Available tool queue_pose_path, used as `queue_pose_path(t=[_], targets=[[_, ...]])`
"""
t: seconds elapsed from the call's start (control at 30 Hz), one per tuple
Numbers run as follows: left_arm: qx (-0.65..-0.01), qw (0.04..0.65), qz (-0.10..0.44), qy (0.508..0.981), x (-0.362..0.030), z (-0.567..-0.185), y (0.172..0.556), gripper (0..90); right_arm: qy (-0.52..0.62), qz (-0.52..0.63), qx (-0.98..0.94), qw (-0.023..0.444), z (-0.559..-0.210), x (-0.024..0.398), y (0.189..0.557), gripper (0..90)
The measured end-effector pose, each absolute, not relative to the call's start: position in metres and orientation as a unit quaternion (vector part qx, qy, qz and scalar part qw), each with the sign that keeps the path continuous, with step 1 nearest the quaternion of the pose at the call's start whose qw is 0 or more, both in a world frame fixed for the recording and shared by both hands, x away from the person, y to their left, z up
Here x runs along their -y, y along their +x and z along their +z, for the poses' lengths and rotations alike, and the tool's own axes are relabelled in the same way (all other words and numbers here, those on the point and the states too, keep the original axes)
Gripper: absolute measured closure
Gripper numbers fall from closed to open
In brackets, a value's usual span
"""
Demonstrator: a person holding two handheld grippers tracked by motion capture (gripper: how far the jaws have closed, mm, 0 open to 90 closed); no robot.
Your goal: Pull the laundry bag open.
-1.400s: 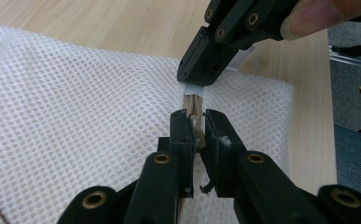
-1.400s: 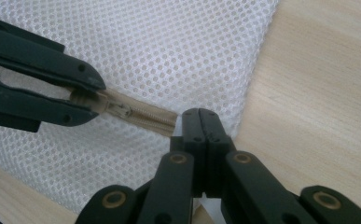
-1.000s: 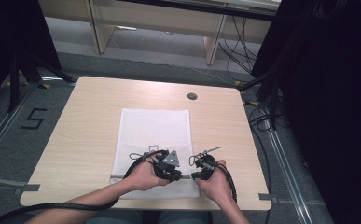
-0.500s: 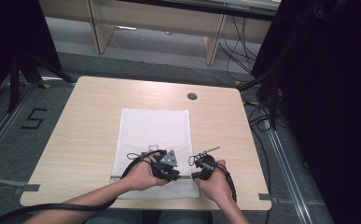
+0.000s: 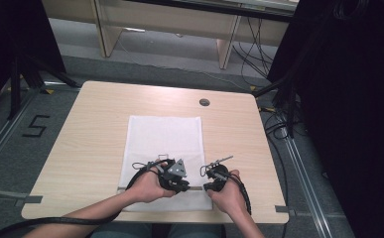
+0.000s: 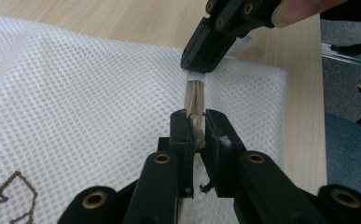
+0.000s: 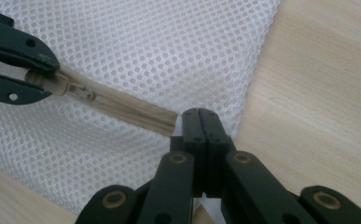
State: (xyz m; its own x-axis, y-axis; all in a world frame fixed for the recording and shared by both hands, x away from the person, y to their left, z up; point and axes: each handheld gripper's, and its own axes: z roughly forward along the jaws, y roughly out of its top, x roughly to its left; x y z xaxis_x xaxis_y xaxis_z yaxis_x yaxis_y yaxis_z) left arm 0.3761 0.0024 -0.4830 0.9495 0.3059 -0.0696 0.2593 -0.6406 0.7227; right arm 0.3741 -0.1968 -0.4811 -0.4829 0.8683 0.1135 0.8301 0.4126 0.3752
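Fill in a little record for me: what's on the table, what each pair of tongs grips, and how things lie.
Table: light wood
Item: white mesh bag, flat
Zip: beige, along the bag's near edge
Left tongs: shut on the zip, near its slider
Right tongs: shut at the zip's end, by the bag's corner
Hands: left hand, right hand
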Motion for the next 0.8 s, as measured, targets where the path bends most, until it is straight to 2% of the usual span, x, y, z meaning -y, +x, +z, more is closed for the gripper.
queue_pose_path(t=[0.8], targets=[[-0.152, 0.39, 0.03, 0.908, -0.016, -0.478, 0.374, 81.8, 0.506, 0.195, -0.839, 0.049, -0.481, 0.197, 0.374, 90.0]])
